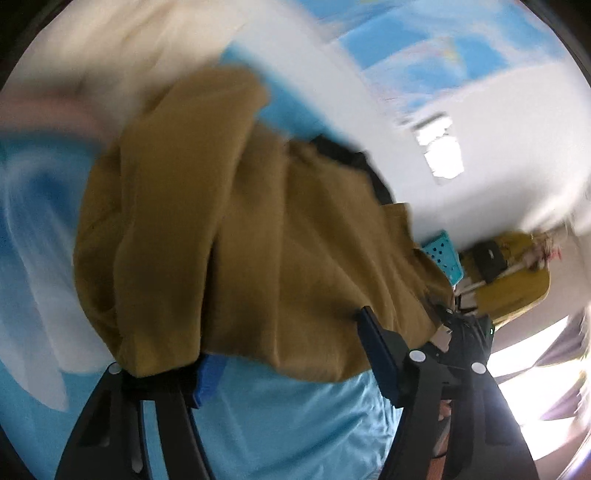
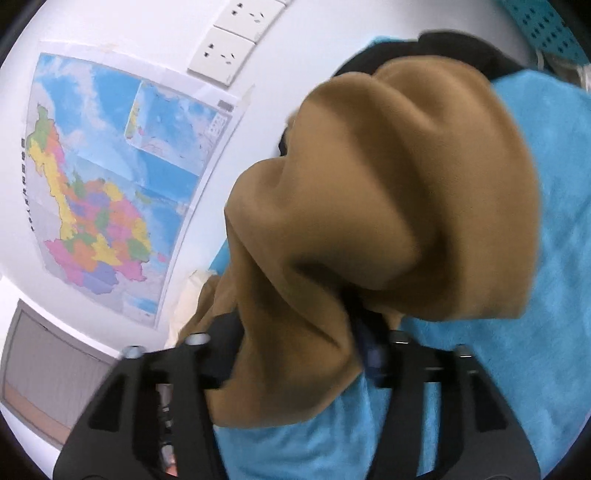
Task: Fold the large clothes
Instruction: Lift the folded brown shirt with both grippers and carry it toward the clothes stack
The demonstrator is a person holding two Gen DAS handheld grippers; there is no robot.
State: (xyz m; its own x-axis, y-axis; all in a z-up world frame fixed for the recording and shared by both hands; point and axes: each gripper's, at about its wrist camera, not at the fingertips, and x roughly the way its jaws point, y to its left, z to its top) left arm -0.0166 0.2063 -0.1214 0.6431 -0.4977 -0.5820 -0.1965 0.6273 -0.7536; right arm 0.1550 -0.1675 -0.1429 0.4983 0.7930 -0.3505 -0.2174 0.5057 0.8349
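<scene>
The brown garment (image 1: 236, 236) hangs in heavy folds directly in front of the left gripper (image 1: 291, 354), filling the middle of the left wrist view above a light blue sheet (image 1: 295, 417). Its lower hem drapes over the tip of the left-hand finger, where only a blue pad (image 1: 208, 380) shows beneath the cloth; the right-hand finger, with its own blue pad, stands clear at the edge of the fabric. The fingers stand apart, and whether the pads actually press on the cloth cannot be told, since the hem hides the contact. This view is blurred by motion. Behind the garment a dark piece of clothing (image 1: 351, 158) shows at its upper right edge, and further right lie a turquoise perforated basket (image 1: 443, 258) and a yellow item (image 1: 517, 280), too blurred to identify. In the right wrist view the same brown garment (image 2: 388, 206) rises as a bunched mass ahead of the right gripper (image 2: 295, 354), and a fold of it runs down between the two black fingers, covering the left one's tip and lying against the right one. The fingers stand apart here too, with cloth filling the gap; a firm clamp cannot be confirmed, as the pads are covered. The garment hangs over a blue sheet (image 2: 546, 258). On the white wall (image 2: 110, 29) to the left are a coloured map (image 2: 110, 184) and two sockets (image 2: 236, 37).
</scene>
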